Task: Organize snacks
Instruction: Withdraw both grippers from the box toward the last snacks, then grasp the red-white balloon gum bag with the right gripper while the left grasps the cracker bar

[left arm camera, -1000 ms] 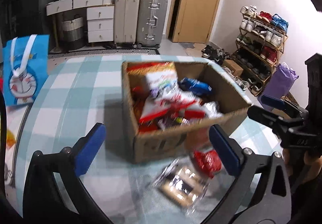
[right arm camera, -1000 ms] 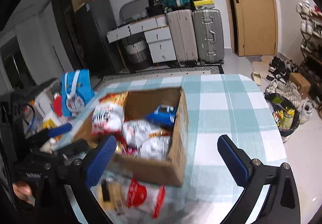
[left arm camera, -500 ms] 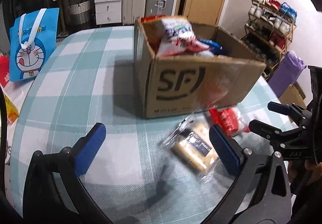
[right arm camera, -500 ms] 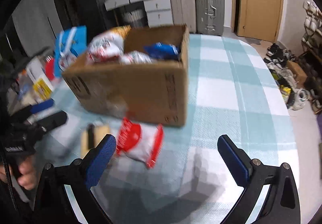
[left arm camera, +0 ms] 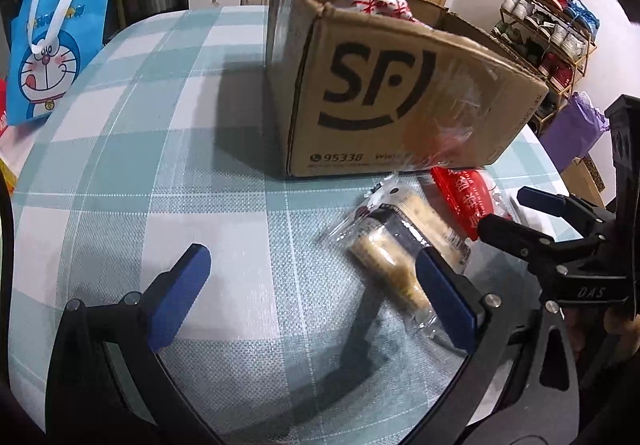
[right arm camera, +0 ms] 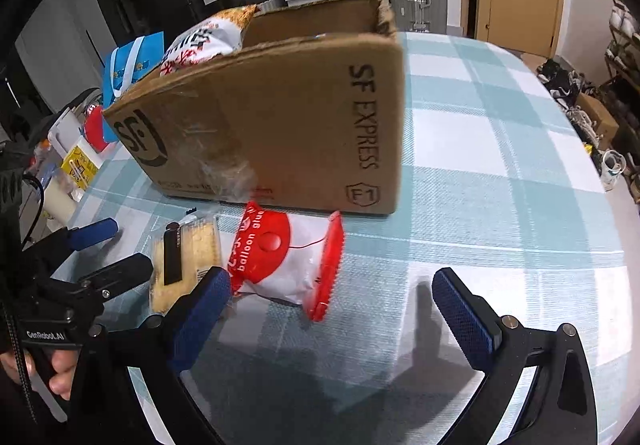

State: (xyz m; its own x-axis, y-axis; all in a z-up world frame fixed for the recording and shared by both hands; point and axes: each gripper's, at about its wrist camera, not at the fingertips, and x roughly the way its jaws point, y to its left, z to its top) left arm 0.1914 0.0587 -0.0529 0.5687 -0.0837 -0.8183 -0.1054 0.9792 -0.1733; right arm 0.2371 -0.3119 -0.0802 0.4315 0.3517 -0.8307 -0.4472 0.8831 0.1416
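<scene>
Dropping low is the big change here: a second ago both cameras looked down into the brown cardboard SF box (left arm camera: 400, 93) full of snack bags, and now they sit near tabletop level facing its printed side. To me that means the packed stuff is done for now and the two strays are next.

Those strays lie on the teal-and-white checked tabletop (left arm camera: 160, 149), just in front of the box's near wall: a clear-wrapped pack of beige biscuits (left arm camera: 404, 245) and, touching it, a red-and-white plastic snack bag (right arm camera: 284, 261).

The left gripper (left arm camera: 320, 285) is spread wide and holding nothing. Its right finger sits right over the biscuit pack's near end, though I can't really tell if it's touching, the wrapper is blurry there. The right gripper (right arm camera: 340, 305) is also wide open and empty, with the red-and-white bag between its fingers and slightly ahead, the left pad just beside the bag's edge.

Looks like each one has lined up on its own snack.
</scene>
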